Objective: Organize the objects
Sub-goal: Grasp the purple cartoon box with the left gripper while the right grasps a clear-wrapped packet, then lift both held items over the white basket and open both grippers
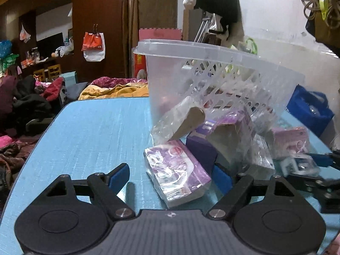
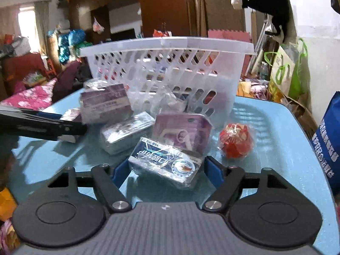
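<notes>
A clear plastic basket (image 1: 212, 68) stands on the blue table (image 1: 91, 131); it also shows in the right wrist view (image 2: 170, 63). Several wrapped boxes lie in front of it. My left gripper (image 1: 170, 178) is open around a purple wrapped box (image 1: 176, 170), with the fingers wide of it. My right gripper (image 2: 165, 171) is open around a blue and white wrapped box (image 2: 165, 165); its pads stand close at both ends. A red wrapped ball (image 2: 235, 142) lies right of that box. The left gripper (image 2: 42, 125) shows at the left of the right wrist view.
Other purple boxes (image 2: 182, 131) and a silver one (image 2: 125, 133) lie between the grippers and the basket. A blue bag (image 2: 329, 144) hangs off the table's right edge. Piled clothes and bedding (image 1: 31, 106) lie beyond the left edge.
</notes>
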